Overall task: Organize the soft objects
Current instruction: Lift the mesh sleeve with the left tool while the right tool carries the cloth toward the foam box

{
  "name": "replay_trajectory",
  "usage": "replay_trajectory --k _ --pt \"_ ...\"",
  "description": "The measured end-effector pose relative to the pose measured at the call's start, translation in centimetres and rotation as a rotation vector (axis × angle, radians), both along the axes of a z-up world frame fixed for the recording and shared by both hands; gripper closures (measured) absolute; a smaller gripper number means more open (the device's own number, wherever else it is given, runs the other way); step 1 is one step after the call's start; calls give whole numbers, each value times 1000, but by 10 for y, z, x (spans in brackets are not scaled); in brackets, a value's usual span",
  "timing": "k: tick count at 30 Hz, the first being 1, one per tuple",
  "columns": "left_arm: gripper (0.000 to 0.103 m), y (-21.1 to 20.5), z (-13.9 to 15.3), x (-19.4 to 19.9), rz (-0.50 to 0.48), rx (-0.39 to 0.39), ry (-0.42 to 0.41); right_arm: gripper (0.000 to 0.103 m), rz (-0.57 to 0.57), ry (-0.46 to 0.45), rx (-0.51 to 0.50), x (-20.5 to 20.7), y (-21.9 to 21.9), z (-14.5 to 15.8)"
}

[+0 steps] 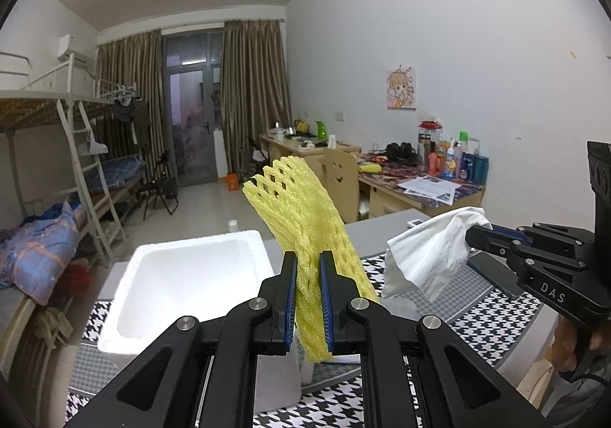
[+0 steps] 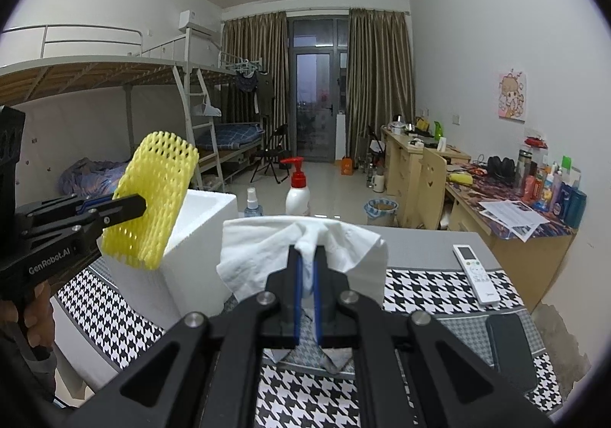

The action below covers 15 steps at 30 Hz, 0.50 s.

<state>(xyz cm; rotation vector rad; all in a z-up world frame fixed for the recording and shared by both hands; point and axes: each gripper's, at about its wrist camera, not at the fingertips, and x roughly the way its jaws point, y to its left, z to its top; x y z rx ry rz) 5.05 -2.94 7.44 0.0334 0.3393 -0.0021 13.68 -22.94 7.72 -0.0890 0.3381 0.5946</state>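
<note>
The net (image 1: 305, 237) is pinched by the left gripper (image 1: 308, 298) just right of the box (image 1: 191, 275); the tissue (image 2: 301, 256), clamped in the right gripper (image 2: 306, 298), is held farther right.

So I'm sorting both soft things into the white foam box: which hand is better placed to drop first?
Probably the left gripper: its yellow foam net hangs beside the foam box, while the right gripper's tissue sits farther away.
</note>
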Motion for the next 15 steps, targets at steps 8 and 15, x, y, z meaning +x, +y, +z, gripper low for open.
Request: replay_trajectory --k 8,15 --pt "91 9 5 2 38 8 -17 95 24 -10 12 4 8 6" --pt "91 20 8 4 74 4 -20 95 52 -23 15 7 18 13"
